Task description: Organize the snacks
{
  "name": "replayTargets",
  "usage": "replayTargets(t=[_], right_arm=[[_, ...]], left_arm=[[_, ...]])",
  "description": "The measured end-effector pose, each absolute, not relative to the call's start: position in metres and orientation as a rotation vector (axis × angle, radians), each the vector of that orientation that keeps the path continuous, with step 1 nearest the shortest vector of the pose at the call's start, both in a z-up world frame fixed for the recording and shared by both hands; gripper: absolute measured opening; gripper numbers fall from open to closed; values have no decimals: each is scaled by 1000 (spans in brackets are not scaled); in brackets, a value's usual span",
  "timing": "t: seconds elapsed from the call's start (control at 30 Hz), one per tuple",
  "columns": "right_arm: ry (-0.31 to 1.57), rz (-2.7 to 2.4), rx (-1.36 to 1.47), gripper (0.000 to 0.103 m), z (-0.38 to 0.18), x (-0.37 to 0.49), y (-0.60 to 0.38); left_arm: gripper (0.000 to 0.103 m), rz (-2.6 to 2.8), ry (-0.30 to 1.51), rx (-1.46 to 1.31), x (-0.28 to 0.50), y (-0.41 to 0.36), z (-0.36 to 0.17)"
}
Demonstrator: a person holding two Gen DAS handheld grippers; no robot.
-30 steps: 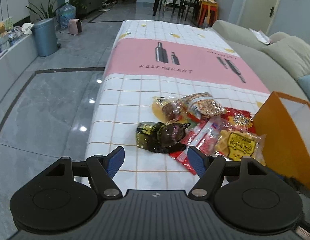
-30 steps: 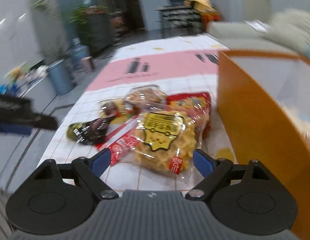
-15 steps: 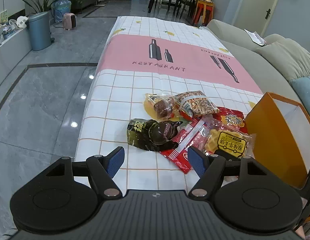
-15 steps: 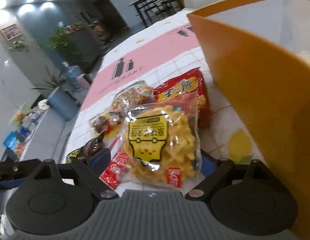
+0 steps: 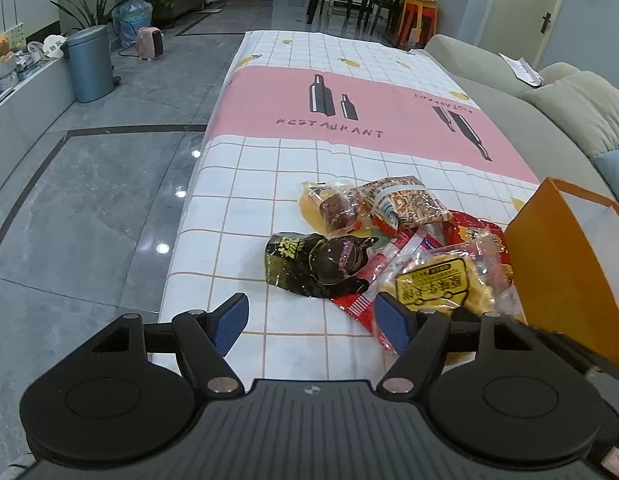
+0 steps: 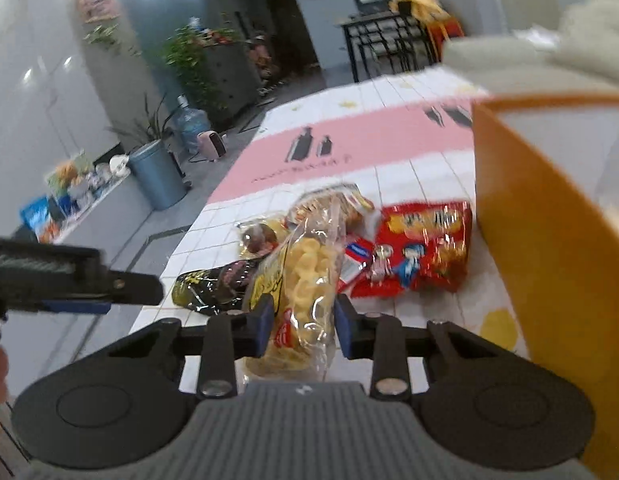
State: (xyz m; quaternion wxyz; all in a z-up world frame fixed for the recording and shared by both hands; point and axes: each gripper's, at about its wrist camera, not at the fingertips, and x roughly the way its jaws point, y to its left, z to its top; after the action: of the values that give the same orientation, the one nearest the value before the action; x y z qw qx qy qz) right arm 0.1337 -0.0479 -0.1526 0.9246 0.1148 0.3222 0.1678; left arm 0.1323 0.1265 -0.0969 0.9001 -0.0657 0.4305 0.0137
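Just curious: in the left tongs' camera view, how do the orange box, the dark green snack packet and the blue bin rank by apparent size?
1. orange box, largest, though nearest the camera.
2. dark green snack packet.
3. blue bin, smallest only because it stands far off.

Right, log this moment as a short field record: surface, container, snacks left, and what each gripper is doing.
surface: table with checked and pink cloth
container: orange paper bag, open, standing at the right of the pile
right gripper: jaws closing on the yellow puffed snack bag, pads squeezing it
left gripper: open, nothing between its pads, near the table's front edge
snacks on cloth: red chip bag, dark green packet, bun packet, brown printed packet
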Motion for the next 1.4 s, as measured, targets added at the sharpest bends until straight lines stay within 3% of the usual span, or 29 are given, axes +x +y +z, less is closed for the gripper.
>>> replayTargets(t=[0.2, 0.5, 0.73, 0.87, 1.07, 1.27, 1.4], right_arm=[[630, 303, 2, 28, -132, 116, -36], [725, 370, -24, 27, -128, 93, -36], [775, 477, 55, 40, -153, 119, -31], [792, 530, 202, 32, -162, 132, -35], [752, 534, 166, 24, -144, 130, -31], [683, 456, 95, 22, -111, 110, -49], [645, 356, -110, 22, -97, 92, -46]], left_arm=[[84, 57, 907, -145, 131, 129, -99], [84, 73, 909, -169, 129, 135, -97], [84, 100, 914, -204, 134, 145, -98], [84, 101, 927, -225, 136, 151, -99], [84, 110, 928, -238, 139, 156, -98], [84, 79, 930, -246, 138, 150, -97], [84, 71, 920, -206, 134, 141, -95]])
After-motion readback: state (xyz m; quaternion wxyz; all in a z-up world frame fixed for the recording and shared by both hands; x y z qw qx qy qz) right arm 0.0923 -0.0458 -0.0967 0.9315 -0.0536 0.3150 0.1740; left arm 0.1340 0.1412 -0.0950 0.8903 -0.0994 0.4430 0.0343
